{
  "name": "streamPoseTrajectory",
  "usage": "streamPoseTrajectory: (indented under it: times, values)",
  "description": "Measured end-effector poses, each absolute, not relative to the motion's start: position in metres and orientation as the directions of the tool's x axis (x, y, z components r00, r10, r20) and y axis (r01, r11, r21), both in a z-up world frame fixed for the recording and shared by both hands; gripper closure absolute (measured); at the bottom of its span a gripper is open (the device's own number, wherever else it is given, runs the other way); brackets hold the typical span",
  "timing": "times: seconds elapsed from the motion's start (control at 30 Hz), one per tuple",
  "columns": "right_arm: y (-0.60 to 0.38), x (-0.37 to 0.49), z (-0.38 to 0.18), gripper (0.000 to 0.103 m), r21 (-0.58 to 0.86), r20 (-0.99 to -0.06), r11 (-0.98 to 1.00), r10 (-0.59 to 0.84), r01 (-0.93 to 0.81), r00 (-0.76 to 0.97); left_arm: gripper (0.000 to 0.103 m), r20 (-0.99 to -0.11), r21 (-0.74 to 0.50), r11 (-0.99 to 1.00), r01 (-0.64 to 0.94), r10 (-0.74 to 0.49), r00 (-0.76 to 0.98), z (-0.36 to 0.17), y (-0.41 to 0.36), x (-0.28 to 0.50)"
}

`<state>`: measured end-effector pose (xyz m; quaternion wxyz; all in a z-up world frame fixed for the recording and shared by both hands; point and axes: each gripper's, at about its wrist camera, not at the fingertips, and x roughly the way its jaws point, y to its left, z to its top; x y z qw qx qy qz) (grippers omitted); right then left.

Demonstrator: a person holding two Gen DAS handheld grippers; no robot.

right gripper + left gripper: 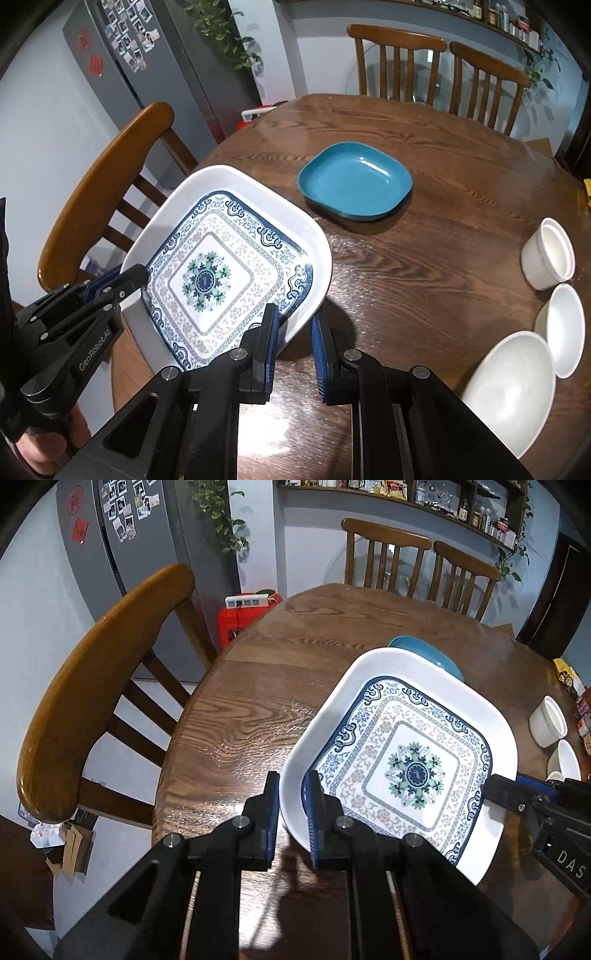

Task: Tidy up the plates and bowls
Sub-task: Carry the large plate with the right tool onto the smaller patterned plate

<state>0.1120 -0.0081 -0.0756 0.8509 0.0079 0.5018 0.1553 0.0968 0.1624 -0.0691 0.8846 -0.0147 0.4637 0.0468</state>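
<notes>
A white square dish (373,679) (207,184) with a blue-patterned square plate (413,768) (210,277) inside it is held tilted above the round wooden table (258,709) (424,258). My left gripper (293,812) (136,275) is shut on the dish's left rim. My right gripper (293,332) (495,794) is shut on its opposite rim. A teal square plate (354,181) (439,657) lies on the table beyond. Three white bowls (511,387) (563,325) (550,254) stand at the right.
Wooden chairs stand at the left (92,686) (99,184) and at the far side (388,550) (399,59). A grey fridge (140,535) stands behind. Packets (569,675) lie at the table's right edge.
</notes>
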Motion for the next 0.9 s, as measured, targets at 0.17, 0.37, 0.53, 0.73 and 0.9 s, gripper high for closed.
streamPoseTrajectory:
  times: [0.17,0.37,0.53,0.73,0.9]
  values:
    - [0.003,0.117,-0.087,0.084,0.175,-0.863,0.952,0.272,-0.253,0.425,0.092,-0.837,0.025,0.995,-0.101,0.076,0.541,-0.08,0.172,0.1]
    - [0.013,0.129,-0.104,0.084,0.167,-0.886,0.95,0.262,-0.263,0.382,0.092,-0.857,0.022,0.993,-0.116,0.079,0.509,-0.096,0.181,0.107]
    - [0.015,0.139,-0.119,0.084,0.169,-0.903,0.95,0.256,-0.263,0.345,0.092,-0.871,0.021,0.993,-0.12,0.077,0.484,-0.107,0.179,0.115]
    - [0.015,0.148,-0.13,0.084,0.15,-0.917,0.951,0.237,-0.272,0.322,0.092,-0.889,0.019,0.992,-0.127,0.075,0.452,-0.12,0.175,0.12]
    - [0.016,0.156,-0.136,0.084,0.134,-0.925,0.95,0.222,-0.283,0.309,0.092,-0.901,0.017,0.991,-0.131,0.072,0.428,-0.128,0.174,0.123]
